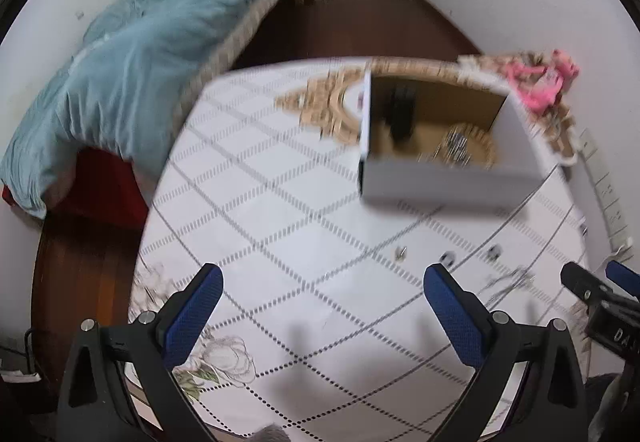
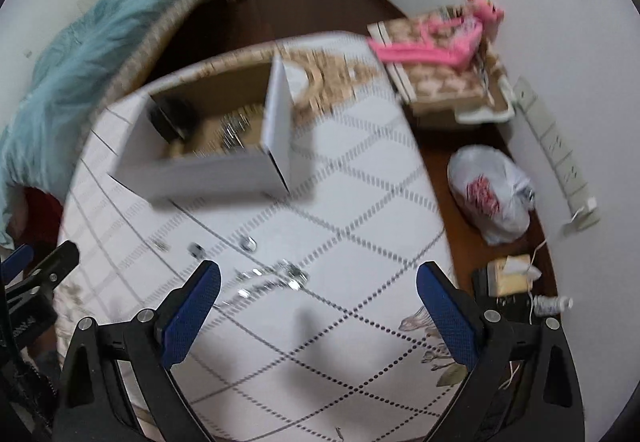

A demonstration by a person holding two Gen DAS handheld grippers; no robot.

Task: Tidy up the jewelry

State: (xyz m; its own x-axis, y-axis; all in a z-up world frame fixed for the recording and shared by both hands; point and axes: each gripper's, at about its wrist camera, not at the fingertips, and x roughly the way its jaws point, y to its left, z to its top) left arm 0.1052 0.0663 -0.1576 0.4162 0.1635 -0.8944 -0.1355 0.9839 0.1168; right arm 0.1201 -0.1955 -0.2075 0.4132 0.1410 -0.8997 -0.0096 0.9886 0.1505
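Tablecloth (image 2: 340, 202), necklace (image 2: 272, 280) near right hand-held gripper (image 2: 318, 306)

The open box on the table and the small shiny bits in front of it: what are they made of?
Box: apparently cardboard, matte white outside, raw brown inside, with thin folded walls. Shiny bits: probably silvery polished metal, since they glint, though blur hides detail.

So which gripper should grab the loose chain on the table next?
Right, probably. The chain lies just ahead of the right gripper, whose jaws are open and empty. From the left gripper it sits far off to the side.
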